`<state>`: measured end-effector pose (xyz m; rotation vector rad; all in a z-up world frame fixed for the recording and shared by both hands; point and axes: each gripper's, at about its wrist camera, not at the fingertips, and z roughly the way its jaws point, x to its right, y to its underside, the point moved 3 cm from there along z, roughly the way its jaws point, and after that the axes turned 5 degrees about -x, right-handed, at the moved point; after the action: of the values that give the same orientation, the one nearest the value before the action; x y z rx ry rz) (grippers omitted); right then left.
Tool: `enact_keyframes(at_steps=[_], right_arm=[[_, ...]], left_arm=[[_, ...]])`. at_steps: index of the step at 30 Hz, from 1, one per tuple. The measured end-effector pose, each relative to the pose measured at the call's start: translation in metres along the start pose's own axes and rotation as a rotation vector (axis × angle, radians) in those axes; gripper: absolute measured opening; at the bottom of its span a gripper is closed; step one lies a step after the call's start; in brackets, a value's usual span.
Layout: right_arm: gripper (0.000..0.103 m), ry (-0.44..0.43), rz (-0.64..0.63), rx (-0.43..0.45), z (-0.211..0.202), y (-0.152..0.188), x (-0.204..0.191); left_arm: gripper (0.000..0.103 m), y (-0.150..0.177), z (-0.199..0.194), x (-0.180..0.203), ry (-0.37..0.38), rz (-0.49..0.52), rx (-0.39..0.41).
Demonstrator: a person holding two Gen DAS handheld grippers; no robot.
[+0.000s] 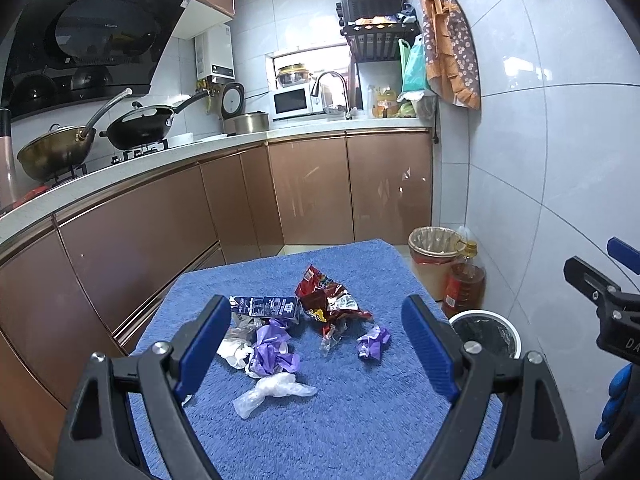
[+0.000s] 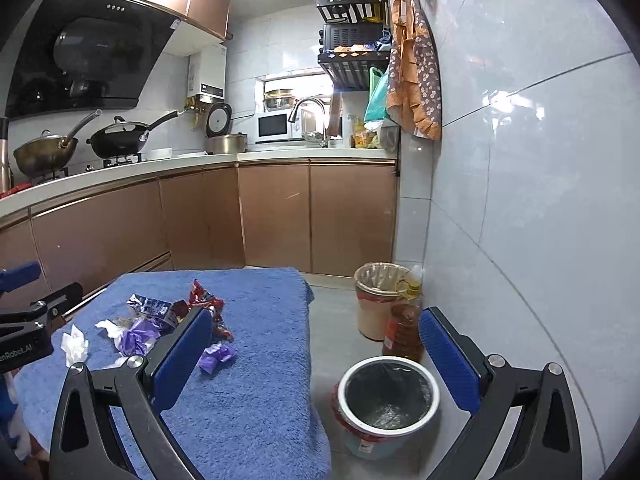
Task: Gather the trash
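white bin [image 1: 486, 334] half hidden behind the left gripper's finger, carton [image 1: 266, 306] print too small to read, oil bottle [image 2: 404, 332] label blurred

On the towel-covered desk [image 1: 340, 420], a cluster of trash: carton [image 1: 266, 306] at the far left, snack wrapper [image 1: 330, 300] just right of it, crumpled bag [image 1: 272, 350] in front of the carton, small wad [image 1: 372, 342] apart to the right, clear film [image 1: 272, 392] nearest. On the floor right of the desk, lined bin [image 2: 386, 394]; behind it oil bottle [image 2: 404, 332], then second bin [image 2: 376, 300] by the wall.
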<state>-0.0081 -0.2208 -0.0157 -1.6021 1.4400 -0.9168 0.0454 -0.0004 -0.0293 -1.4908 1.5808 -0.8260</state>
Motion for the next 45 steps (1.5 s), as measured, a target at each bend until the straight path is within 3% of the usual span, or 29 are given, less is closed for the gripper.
enact_keyframes(at_steps=[12, 20, 25, 32, 38, 41, 45], right_arm=[[0.103, -0.028, 0.008, -0.043, 0.036, -0.002, 0.002], [0.103, -0.090, -0.016, -0.126, 0.070, 0.003, -0.002], [0.103, -0.155, -0.045, -0.201, 0.100, 0.012, -0.011], [0.102, -0.290, -0.080, -0.332, 0.150, 0.029, -0.042], [0.095, -0.397, -0.080, -0.440, 0.193, 0.042, -0.072], [0.091, -0.433, -0.077, -0.494, 0.212, 0.050, -0.082], [0.087, -0.458, -0.083, -0.540, 0.232, 0.057, -0.092]], left_arm=[[0.087, 0.006, 0.037, -0.017, 0.006, -0.043, -0.051], [0.087, 0.027, 0.049, -0.060, -0.013, -0.114, -0.091], [0.087, 0.052, 0.055, -0.089, -0.032, -0.117, -0.159], [0.086, 0.100, 0.084, -0.114, 0.017, -0.170, -0.346], [0.085, 0.103, 0.119, -0.106, 0.077, -0.169, -0.383], [0.079, 0.102, 0.141, -0.100, 0.114, -0.135, -0.403], [0.062, 0.111, 0.169, -0.094, 0.181, -0.110, -0.459]])
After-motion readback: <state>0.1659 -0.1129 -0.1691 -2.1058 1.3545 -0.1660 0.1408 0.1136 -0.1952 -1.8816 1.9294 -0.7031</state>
